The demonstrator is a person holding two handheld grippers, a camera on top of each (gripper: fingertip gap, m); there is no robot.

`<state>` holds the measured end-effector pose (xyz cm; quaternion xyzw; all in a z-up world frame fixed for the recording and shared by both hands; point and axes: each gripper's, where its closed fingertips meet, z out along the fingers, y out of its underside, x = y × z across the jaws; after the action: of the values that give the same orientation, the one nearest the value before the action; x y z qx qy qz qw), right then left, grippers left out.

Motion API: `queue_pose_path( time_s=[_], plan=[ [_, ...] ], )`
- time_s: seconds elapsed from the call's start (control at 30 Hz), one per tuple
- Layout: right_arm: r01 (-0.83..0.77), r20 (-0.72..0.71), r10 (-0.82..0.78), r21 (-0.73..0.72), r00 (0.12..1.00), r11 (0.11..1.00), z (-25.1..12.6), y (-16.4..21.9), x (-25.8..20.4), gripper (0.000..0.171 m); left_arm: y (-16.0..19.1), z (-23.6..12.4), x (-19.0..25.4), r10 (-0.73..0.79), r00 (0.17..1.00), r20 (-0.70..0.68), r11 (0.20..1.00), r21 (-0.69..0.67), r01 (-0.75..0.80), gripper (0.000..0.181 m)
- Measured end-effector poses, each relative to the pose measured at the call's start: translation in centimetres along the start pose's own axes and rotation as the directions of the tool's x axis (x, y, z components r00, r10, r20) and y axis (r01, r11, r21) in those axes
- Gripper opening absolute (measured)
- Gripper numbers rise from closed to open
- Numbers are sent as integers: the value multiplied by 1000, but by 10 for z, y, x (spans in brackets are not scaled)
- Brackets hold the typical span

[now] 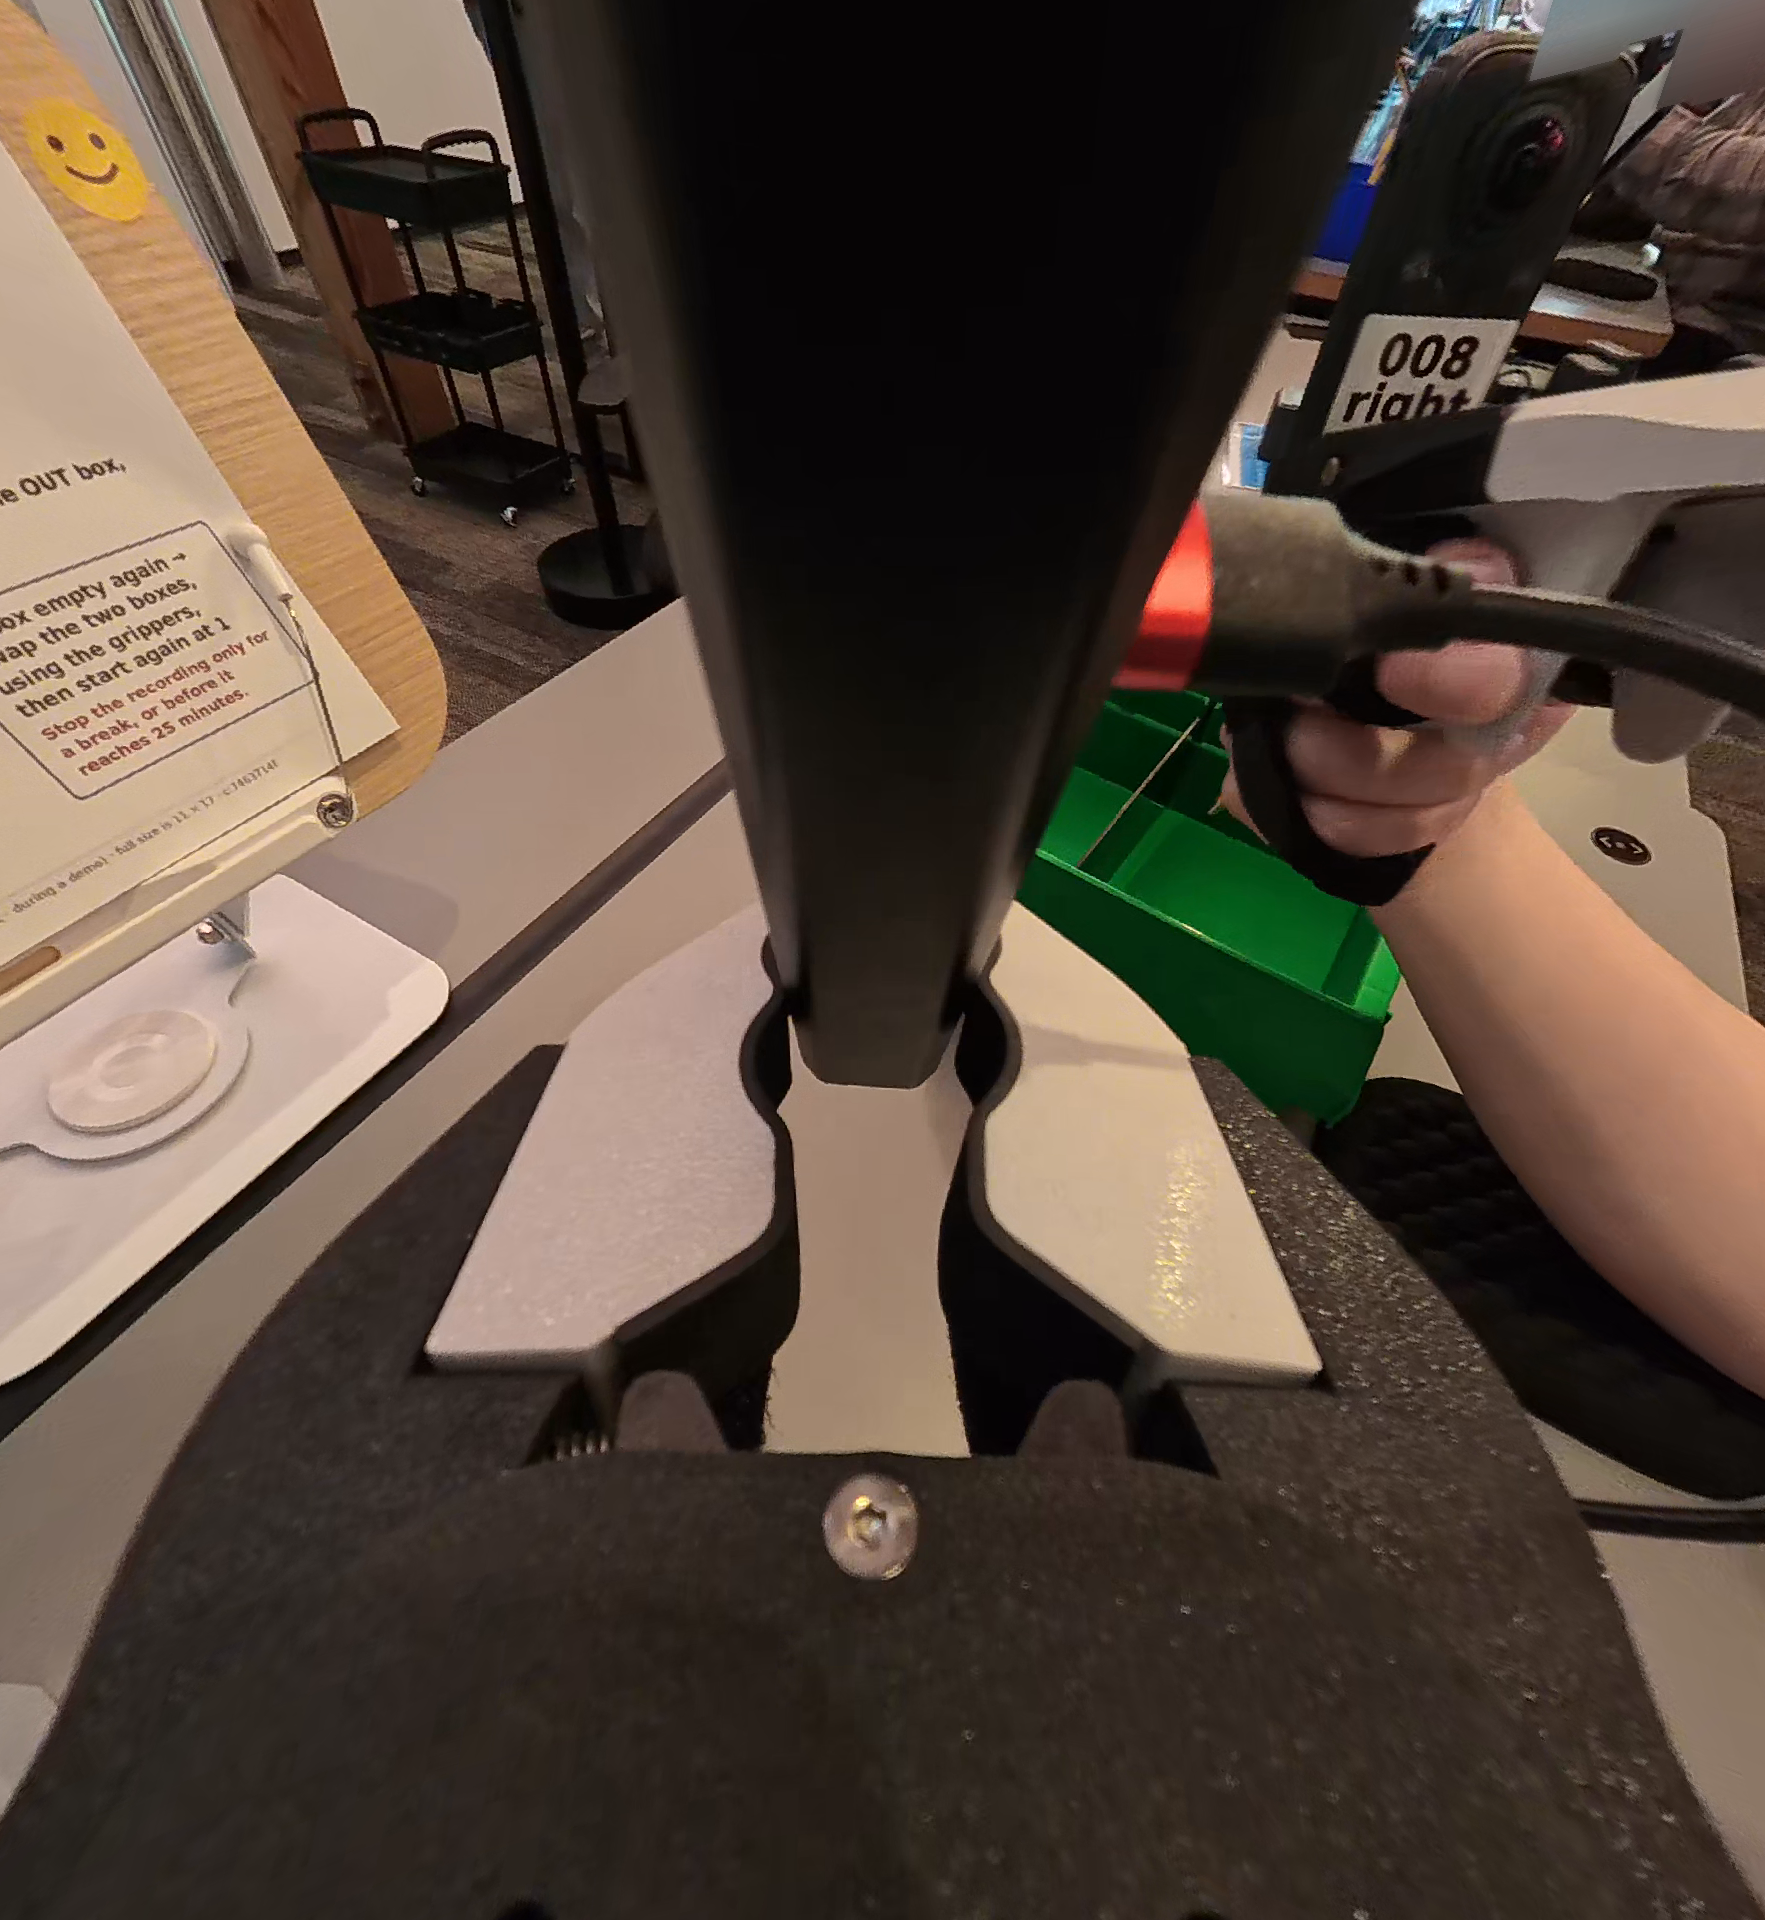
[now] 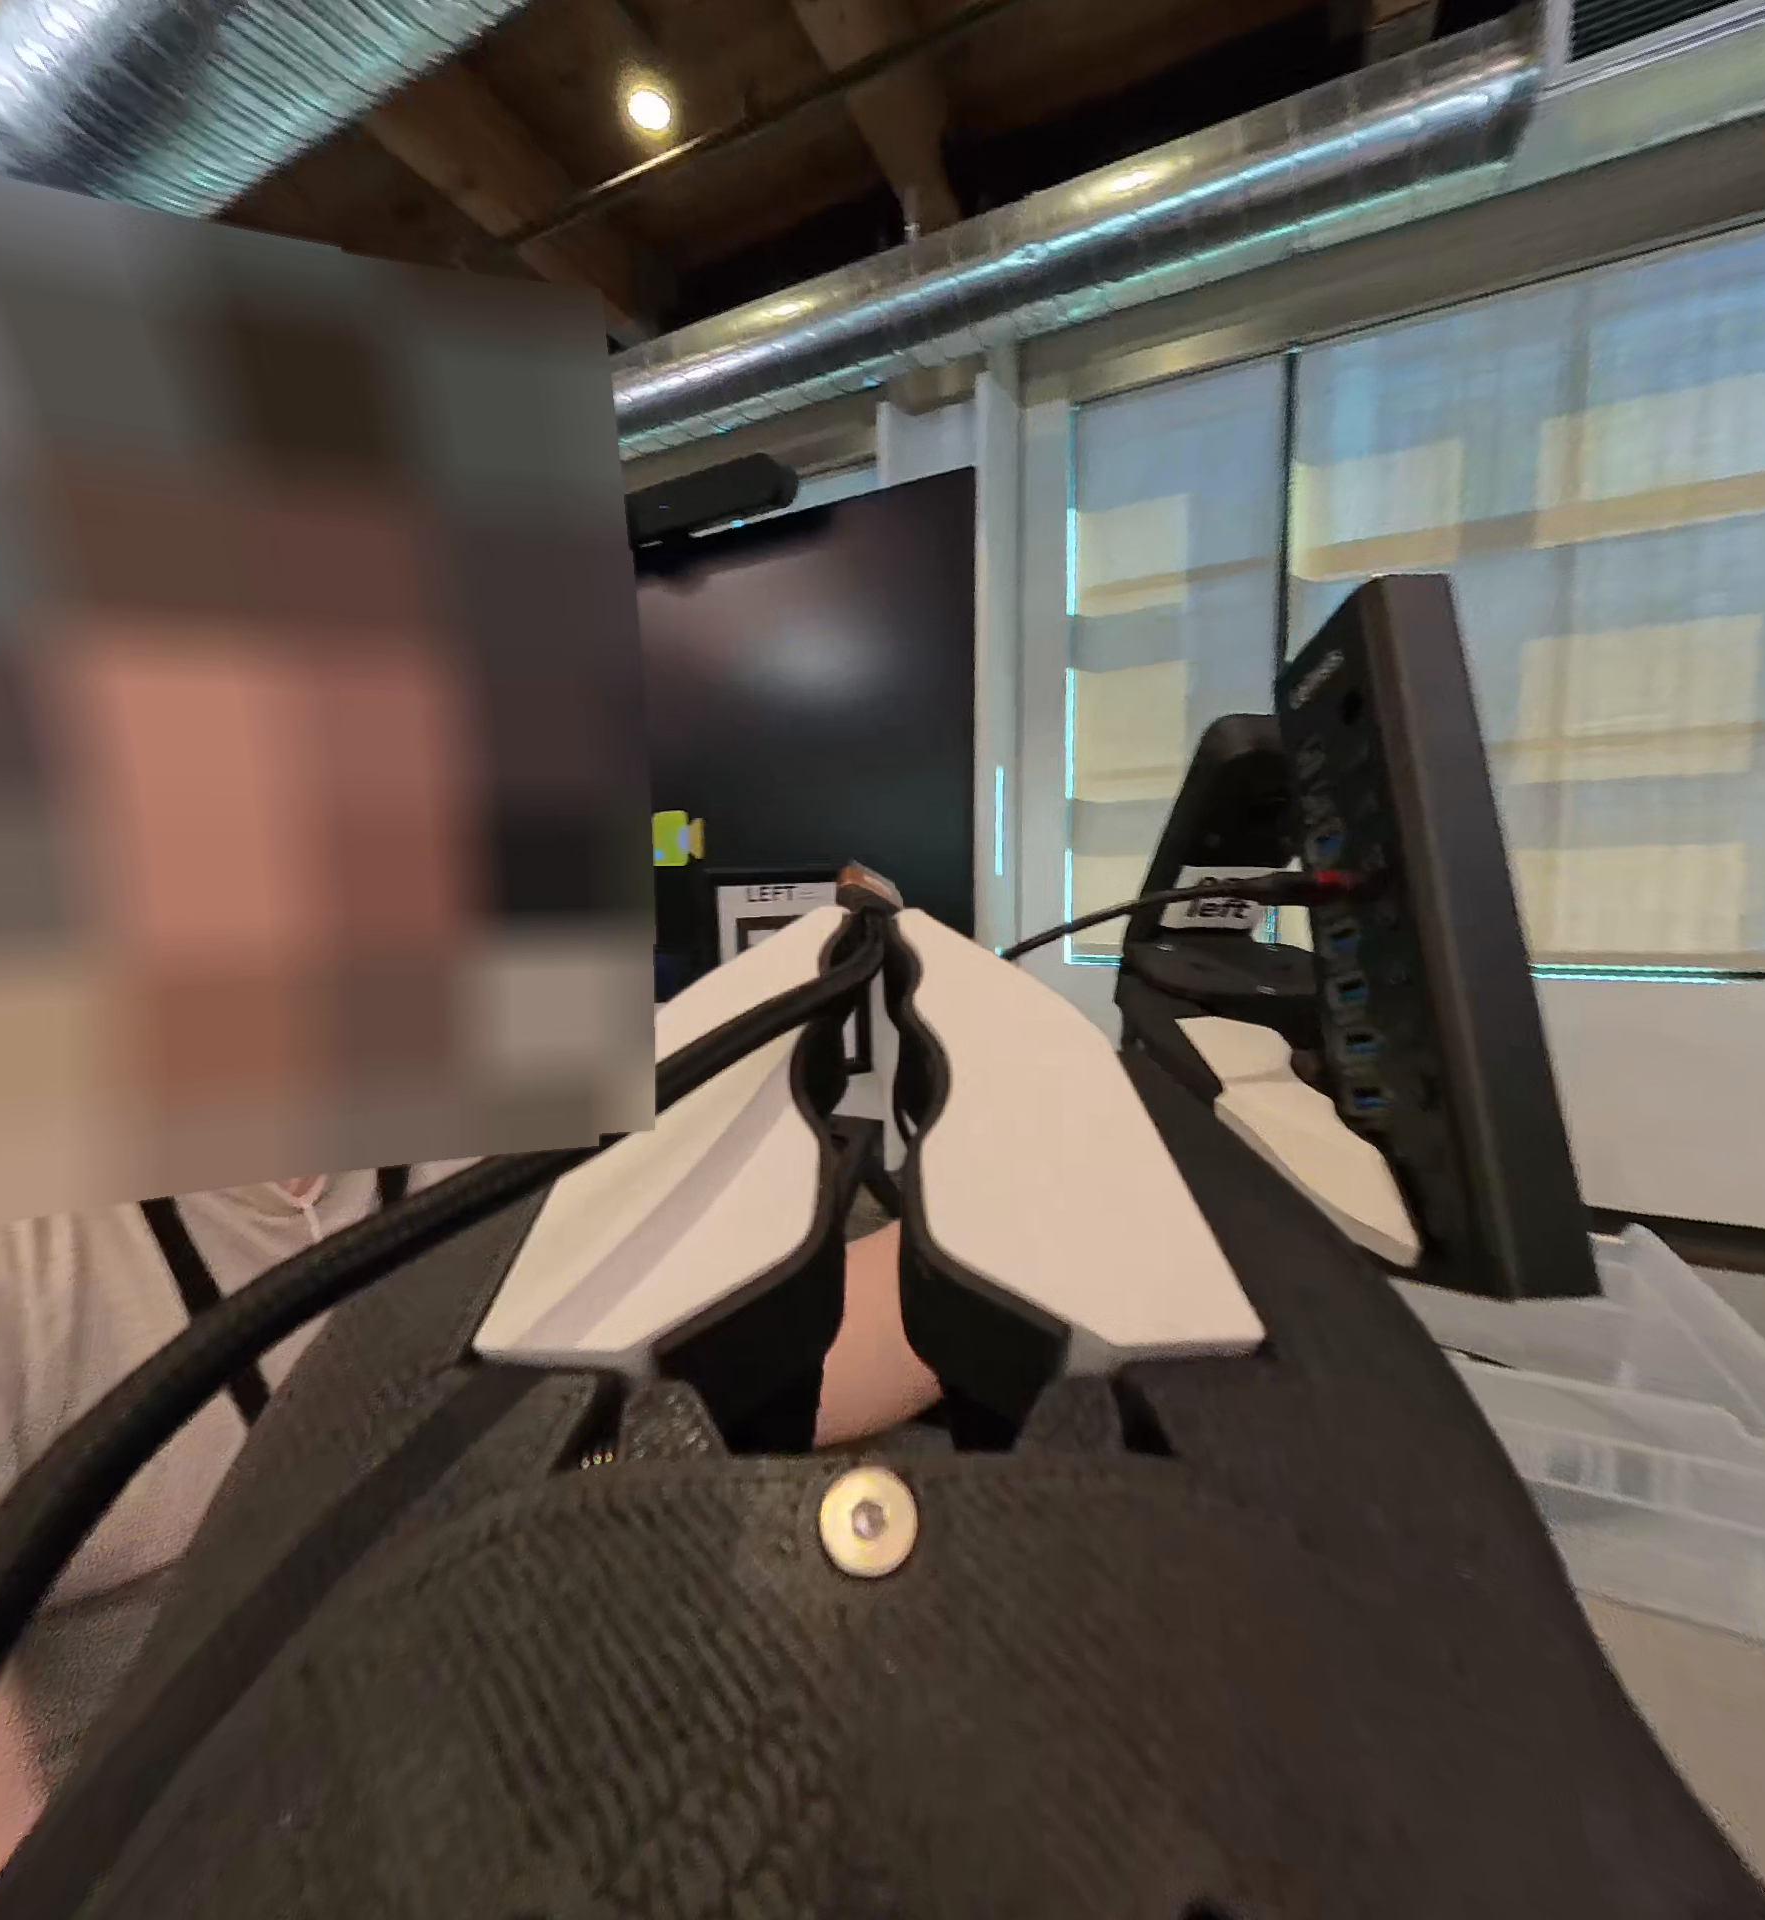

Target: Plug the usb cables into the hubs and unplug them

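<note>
My left gripper (image 1: 873,1003) is shut on the lower end of a tall black USB hub (image 1: 961,416) and holds it upright above the table. A cable plug with a red collar (image 1: 1174,608) sits in the hub's right side. In the right wrist view the hub (image 2: 1429,935) shows a row of blue ports, with that plug (image 2: 1325,883) in one of them. My right gripper (image 2: 873,920) is shut on a black braided cable (image 2: 732,1039), and a plug end (image 2: 865,883) sticks out past the fingertips. One of its white fingers (image 1: 1636,457) shows to the right of the hub.
A green divided bin (image 1: 1221,914) sits on the grey table (image 1: 566,727) behind the hub. An instruction sheet on a stand (image 1: 78,675) is at the left. A clear plastic box (image 2: 1636,1403) lies below the hub. A person's forearm (image 1: 1584,1039) crosses the right side.
</note>
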<state>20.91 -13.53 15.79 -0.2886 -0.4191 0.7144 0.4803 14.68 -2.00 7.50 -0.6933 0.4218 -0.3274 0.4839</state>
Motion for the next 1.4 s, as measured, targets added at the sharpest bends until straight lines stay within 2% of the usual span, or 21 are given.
queue_pose_path(
  time_s=[0.03, 0.17, 0.27, 0.37, 0.47, 0.57, 0.77, 0.9, 1.07, 1.17, 1.3, 1.4],
  plan=[
    [1, -34, -1, -5, 999, 1000, -1, 0, 5, 4, 0, 0, 0, -1, 1000, -3, 1000, -1, 1, 28],
    [19, -219, -35, -79, 975, 997, -8, 8, 31, 4, 0, 0, -2, 3, 1000, 7, 1000, 4, -3, 28],
    [-32, -312, 4, -83, 950, 996, -13, 9, 46, 4, -1, 0, -6, 3, 1000, 23, 1000, 17, -3, 28],
    [-120, -417, 104, -11, 903, 993, -19, 8, 67, 5, -4, -1, -13, 4, 998, 68, 999, 51, -8, 28],
    [-199, -433, 214, 81, 876, 977, -18, 8, 79, 4, -6, -4, -20, 0, 995, 102, 997, 74, -7, 28],
    [-229, -488, 214, 29, 846, 973, -15, 25, 91, 4, -4, -8, -29, -15, 992, 129, 997, 73, 6, 28],
    [-342, -703, 171, -109, 690, 934, -26, 75, 128, 4, 1, -40, -62, -26, 959, 281, 998, 54, 11, 28],
    [-507, -787, 118, -267, 606, 820, -35, 139, 145, 4, -6, -68, -67, -69, 955, 289, 993, 108, 39, 28],
    [-675, -754, 261, -307, 603, 671, -15, 209, 149, 4, -13, -93, -67, -46, 939, 340, 992, 123, 4, 28],
    [-755, -742, 377, -257, 554, 603, -11, 238, 151, 4, -17, -99, -63, -31, 933, 357, 992, 125, -15, 28],
    [-882, -688, 599, -129, 409, 454, -13, 268, 150, 4, -20, -98, -57, -20, 939, 343, 992, 125, -24, 28],
    [-933, -733, 612, -85, 297, 351, -29, 296, 153, 4, -19, -93, -54, -10, 943, 333, 994, 110, -28, 28]
  ],
)
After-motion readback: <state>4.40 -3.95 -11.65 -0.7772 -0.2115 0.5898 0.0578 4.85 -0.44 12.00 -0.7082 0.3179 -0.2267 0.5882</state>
